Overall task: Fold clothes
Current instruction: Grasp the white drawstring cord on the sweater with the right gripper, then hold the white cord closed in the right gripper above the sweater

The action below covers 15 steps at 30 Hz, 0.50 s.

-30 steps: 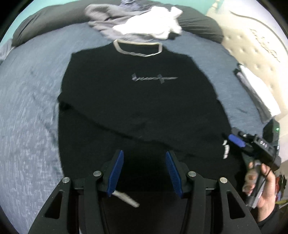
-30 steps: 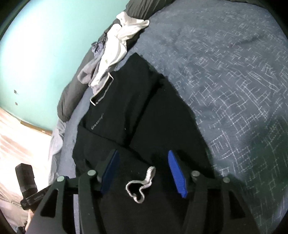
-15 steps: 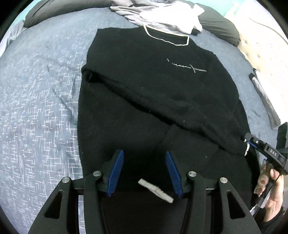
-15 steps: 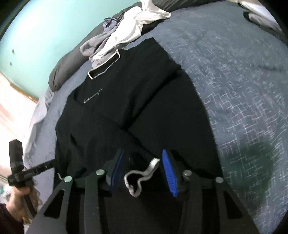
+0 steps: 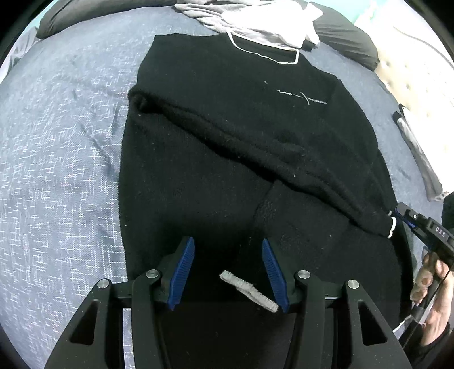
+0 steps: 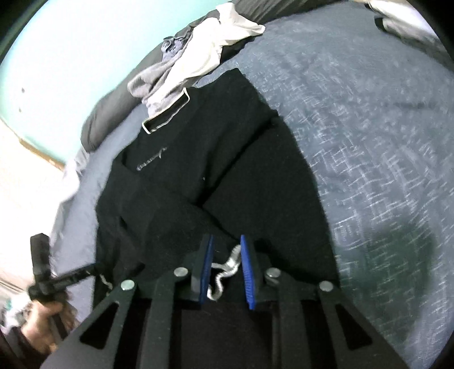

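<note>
The sweater [image 5: 227, 136] is black with a white-edged collar [image 5: 264, 55] and white chest lettering [image 5: 302, 98] — the bedspread [image 5: 62, 147] is blue-grey, flecked white.

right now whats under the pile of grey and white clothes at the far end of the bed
The clothes pile lies partly on the dark pillow and the blue-grey bedspread, and overlaps the black sweater's white-trimmed collar. Whatever else lies beneath the pile is covered.

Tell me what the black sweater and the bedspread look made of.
Black sweater: looks like soft knit, matte and fuzzy, with pale lint specks on its nap. Bedspread: seemingly woven fabric, matte blue-grey, with a white crosshatch fleck pattern and shallow creases.
</note>
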Available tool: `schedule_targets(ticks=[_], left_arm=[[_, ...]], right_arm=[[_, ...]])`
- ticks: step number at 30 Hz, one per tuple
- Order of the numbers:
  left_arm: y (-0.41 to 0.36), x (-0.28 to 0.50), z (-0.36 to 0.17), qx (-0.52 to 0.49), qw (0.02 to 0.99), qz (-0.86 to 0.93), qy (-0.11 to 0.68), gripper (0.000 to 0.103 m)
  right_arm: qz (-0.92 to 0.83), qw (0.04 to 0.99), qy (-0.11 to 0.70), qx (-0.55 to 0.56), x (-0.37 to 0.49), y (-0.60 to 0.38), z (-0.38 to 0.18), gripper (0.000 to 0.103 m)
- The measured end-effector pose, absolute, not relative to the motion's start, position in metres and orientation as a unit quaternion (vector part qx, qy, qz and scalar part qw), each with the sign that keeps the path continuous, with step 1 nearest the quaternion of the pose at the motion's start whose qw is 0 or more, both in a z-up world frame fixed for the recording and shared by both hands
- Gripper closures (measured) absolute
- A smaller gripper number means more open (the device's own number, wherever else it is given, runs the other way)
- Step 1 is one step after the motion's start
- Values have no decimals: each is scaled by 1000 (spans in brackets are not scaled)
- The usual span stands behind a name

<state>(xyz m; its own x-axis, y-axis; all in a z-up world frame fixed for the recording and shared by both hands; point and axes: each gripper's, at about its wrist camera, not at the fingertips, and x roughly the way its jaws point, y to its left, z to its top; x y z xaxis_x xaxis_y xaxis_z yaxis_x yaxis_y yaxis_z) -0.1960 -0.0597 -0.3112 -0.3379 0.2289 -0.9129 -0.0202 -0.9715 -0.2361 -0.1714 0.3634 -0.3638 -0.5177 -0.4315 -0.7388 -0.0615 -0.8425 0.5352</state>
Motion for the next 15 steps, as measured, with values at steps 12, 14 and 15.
schedule_targets(ticks=[12, 14, 15], left_arm=[[-59, -191, -304, -567, 73, 815, -91, 48], [-60, -190, -302, -566, 73, 816, -92, 48], [-64, -190, -302, -565, 72, 817, -93, 48]], right_arm=[[-836, 109, -206, 497, -177, 346, -375, 97], [-839, 113, -212, 489, -175, 349, -370, 98], [-841, 115, -214, 483, -172, 350, -366, 98]])
